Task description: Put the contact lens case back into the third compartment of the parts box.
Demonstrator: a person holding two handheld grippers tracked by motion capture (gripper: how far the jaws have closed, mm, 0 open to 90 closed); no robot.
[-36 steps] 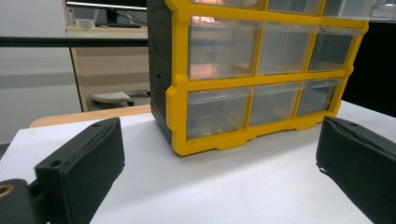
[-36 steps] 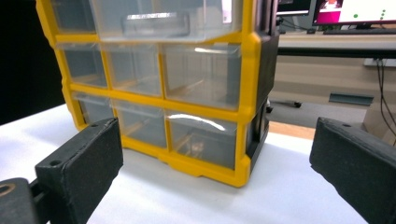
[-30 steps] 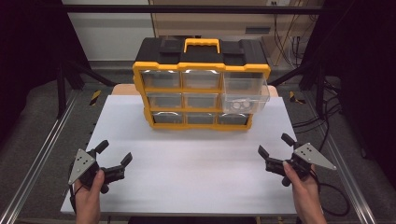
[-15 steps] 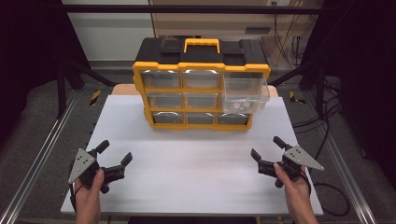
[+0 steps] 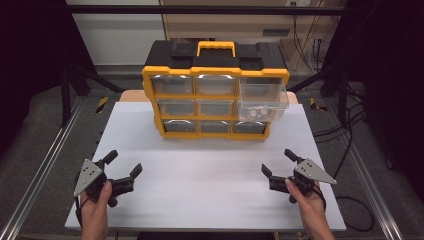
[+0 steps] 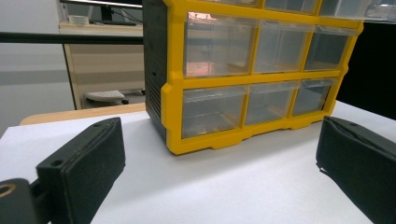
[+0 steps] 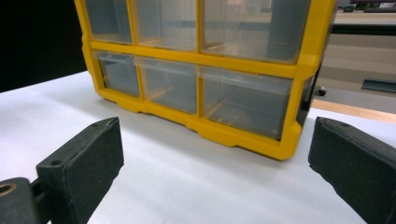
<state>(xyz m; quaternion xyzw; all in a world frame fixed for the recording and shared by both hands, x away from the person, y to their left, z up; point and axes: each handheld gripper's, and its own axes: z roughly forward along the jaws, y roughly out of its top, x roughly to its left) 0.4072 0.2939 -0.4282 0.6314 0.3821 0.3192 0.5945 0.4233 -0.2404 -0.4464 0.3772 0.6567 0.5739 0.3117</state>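
right claw: we saw it slid inward and a bit forward on the counter versus a second ago, jaws spread apart, holding nothing
left claw: we logged no real shift over that second, jaws apart too, empty, parked near the front left corner
meaning: we judged the right hand was starting its approach toward the organizer, most likely the pulled-out drawer on its side; nothing had been touched yet, so the work was at its very start
claw count: we counted two, one per hand, both low over the counter and well apart from each other
organizer: one yellow and black box, stood upright at the far middle of the counter, well apart from both claws
organizer, close: the left gripper view had its front left corner between the jaws; the right gripper view had its front right corner
drawers: we counted nine clear ones in a three by three grid
open drawer: one, top right, stuck out past the frame, small pale bits inside, too blurred for us to name
shut drawers: eight, flush with the frame, contents not readable
handle: one yellow carry handle on the black top, farthest back
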